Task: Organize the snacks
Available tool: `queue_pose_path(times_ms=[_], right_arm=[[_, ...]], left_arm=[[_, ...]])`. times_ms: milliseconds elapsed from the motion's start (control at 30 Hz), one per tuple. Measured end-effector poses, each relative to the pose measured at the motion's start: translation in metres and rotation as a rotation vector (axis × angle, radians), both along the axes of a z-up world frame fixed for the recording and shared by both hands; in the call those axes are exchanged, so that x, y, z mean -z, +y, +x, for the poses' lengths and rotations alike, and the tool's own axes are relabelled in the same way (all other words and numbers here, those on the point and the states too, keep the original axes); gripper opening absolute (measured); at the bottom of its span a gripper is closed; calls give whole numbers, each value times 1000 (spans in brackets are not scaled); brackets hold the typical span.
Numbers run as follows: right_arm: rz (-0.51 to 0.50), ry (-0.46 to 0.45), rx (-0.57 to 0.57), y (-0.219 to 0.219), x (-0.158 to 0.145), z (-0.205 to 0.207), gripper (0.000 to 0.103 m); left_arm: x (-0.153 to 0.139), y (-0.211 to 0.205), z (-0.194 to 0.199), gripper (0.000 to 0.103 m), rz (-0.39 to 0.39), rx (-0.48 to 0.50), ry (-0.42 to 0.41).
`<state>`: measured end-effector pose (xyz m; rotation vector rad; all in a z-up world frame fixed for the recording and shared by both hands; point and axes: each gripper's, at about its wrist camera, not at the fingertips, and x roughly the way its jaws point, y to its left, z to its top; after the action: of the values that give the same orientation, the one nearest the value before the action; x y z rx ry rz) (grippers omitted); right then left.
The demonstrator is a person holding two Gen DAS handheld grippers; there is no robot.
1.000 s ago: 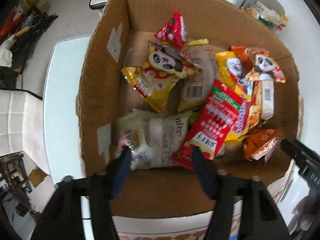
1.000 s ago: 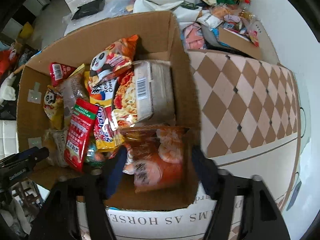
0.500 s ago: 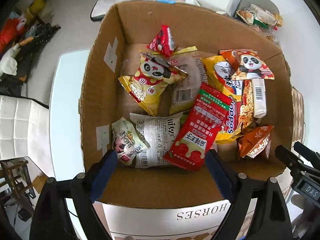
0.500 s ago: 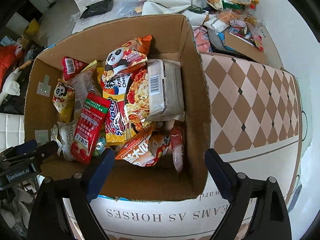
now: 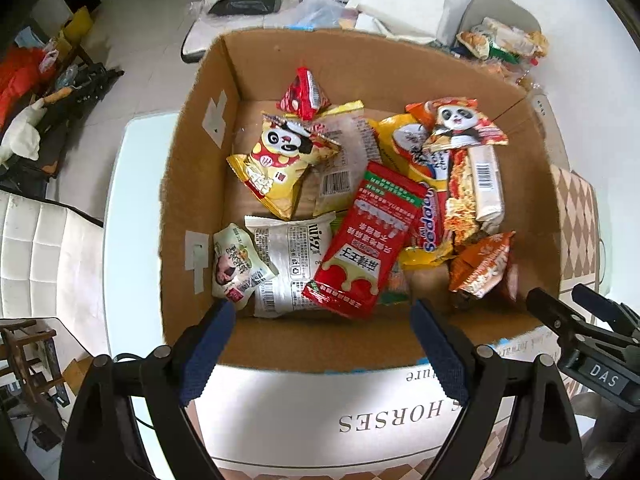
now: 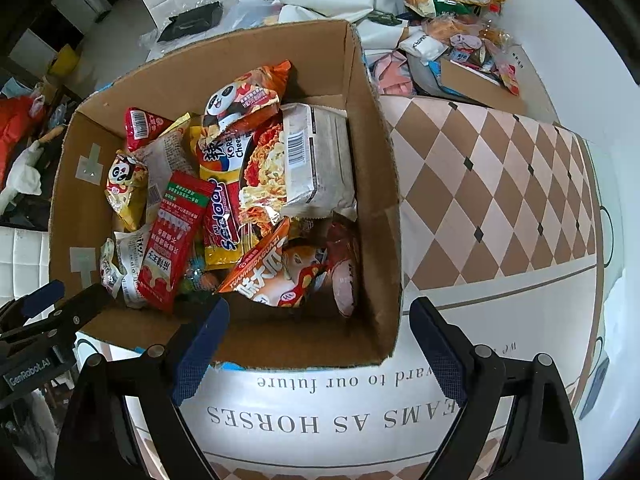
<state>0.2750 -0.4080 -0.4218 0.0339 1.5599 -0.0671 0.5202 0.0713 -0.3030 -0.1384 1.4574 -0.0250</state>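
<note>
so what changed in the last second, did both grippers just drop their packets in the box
Yes. The left gripper let go of the small pale packet, the right gripper released the orange packet; both opened wide and rose above the cardboard box. The other snacks stayed put.

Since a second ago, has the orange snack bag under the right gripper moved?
Yes. The orange bag was between the right gripper's fingers near the box's near wall; now it lies loose on the pile, clear of the open jaws.
</note>
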Motion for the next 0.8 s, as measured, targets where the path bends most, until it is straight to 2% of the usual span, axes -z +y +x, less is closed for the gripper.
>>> queue_pose_path(times_ms=[133,333,500,800], right_arm=[[7,-34,4,0,-16,-10,94],[7,-134,-5,6,-57,-37,94],[13,-222,-26,10,-96,-70,94],[16,-381,-54,7,-171,-142,94]], left_arm=[[-23,-2,-15,90,10,-5,-67],[-63,-8,-48,90,35,-22,-186],[-102,-15,-86,90,50,-23,-288],[-155,-28,-153,90,63,-10,-393]])
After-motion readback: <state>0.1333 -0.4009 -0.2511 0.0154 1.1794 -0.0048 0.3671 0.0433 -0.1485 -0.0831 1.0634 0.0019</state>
